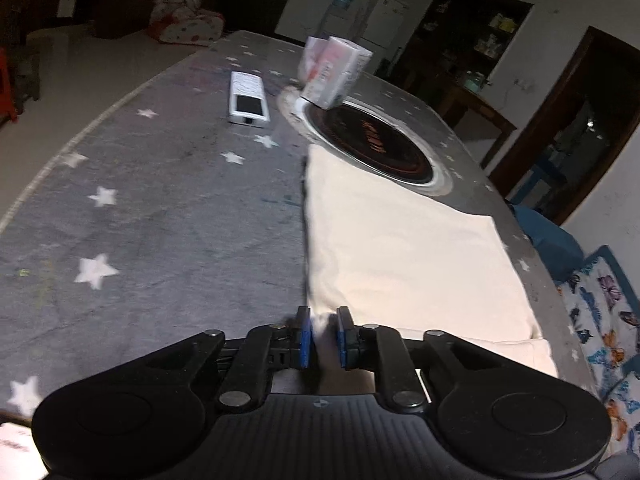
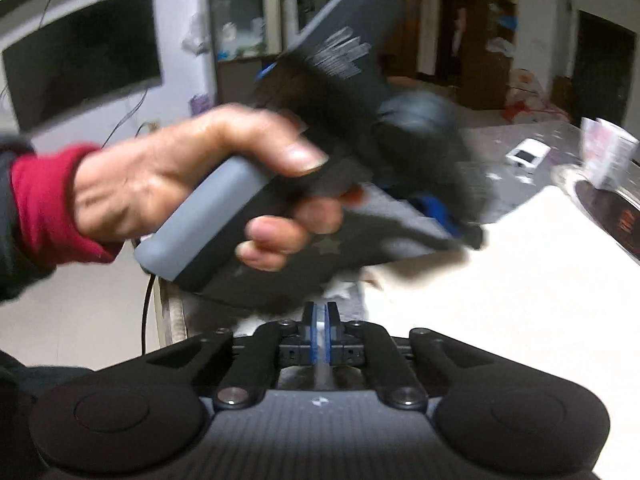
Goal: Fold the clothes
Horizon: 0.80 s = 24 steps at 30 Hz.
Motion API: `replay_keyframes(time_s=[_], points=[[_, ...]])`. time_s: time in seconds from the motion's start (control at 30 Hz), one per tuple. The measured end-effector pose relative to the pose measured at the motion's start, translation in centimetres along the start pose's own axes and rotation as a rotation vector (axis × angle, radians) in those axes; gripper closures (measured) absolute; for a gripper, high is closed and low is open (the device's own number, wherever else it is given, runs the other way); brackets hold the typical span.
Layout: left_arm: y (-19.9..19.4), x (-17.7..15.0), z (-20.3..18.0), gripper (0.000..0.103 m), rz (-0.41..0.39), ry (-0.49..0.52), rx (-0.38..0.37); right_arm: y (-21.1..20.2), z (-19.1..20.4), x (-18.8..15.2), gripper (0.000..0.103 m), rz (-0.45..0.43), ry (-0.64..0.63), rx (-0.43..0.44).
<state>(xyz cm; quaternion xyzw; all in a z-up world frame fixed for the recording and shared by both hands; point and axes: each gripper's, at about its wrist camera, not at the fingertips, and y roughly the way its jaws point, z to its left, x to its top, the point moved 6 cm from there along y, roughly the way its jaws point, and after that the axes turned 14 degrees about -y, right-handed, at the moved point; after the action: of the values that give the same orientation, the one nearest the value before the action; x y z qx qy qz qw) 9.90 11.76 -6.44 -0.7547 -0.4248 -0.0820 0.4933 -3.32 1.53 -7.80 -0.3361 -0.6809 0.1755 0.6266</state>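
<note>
Cloth (image 1: 408, 256) is lying flat on table (image 1: 160, 208); we're pinching its near edge w/ left gripper (image 1: 323, 334) and right gripper (image 2: 320, 330), jaws nearly together. Thin bites may be slipping, fold skewing toward plate (image 1: 372, 140).

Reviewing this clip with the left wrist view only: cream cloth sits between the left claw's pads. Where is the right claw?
Observer: The right claw is shut on a thin strip of the cream cloth at its near edge.
Operator: Who holds the left claw?
Observer: A bare left hand with a red cuff grips its grey handle.
Operator: Anything behind that hand?
Observer: A dark screen, blurred, is up in the background.
</note>
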Motion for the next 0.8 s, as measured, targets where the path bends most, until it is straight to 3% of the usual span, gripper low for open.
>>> replay_keyframes(time_s=[0.1, 0.2, 0.33, 0.43, 0.47, 0.53, 0.6, 0.8], points=[[-1.2, 0.0, 0.1, 0.087, -0.031, 0.006, 0.015, -2.9, -2.7, -1.1, 0.098, -0.014, 0.096, -0.084], [-2.6, -0.8, -1.1, 0.087, -0.043, 0.047, -0.042, -5.4, -6.7, -3.2, 0.096, -0.004, 0.219, -0.199], [-2.7, -3.1, -3.0, 0.087, 0.025, 0.157, -0.096, -6.5, -10.2, -6.7, 0.095, 0.043, 0.365, -0.289], [-3.4, -5.1, -4.2, 0.086, 0.064, 0.266, -0.118, -6.6, -11.4, -9.2, 0.095, 0.095, 0.407, -0.299], [-3.8, -5.8, -4.6, 0.086, 0.069, 0.311, -0.128, -6.9, -11.2, -9.4, 0.095, 0.104, 0.399, -0.299], [-4.7, -7.3, -5.5, 0.068, 0.080, 0.401, -0.147, -7.7, -10.7, -9.4, 0.094, 0.115, 0.355, -0.307], [-5.7, -8.7, -6.2, 0.057, 0.086, 0.491, -0.165, -8.7, -10.1, -9.0, 0.090, 0.119, 0.288, -0.311], [-7.7, -12.5, -7.4, 0.051, 0.066, 0.749, -0.208, -10.7, -6.8, -8.7, 0.071, 0.172, 0.086, -0.315]])
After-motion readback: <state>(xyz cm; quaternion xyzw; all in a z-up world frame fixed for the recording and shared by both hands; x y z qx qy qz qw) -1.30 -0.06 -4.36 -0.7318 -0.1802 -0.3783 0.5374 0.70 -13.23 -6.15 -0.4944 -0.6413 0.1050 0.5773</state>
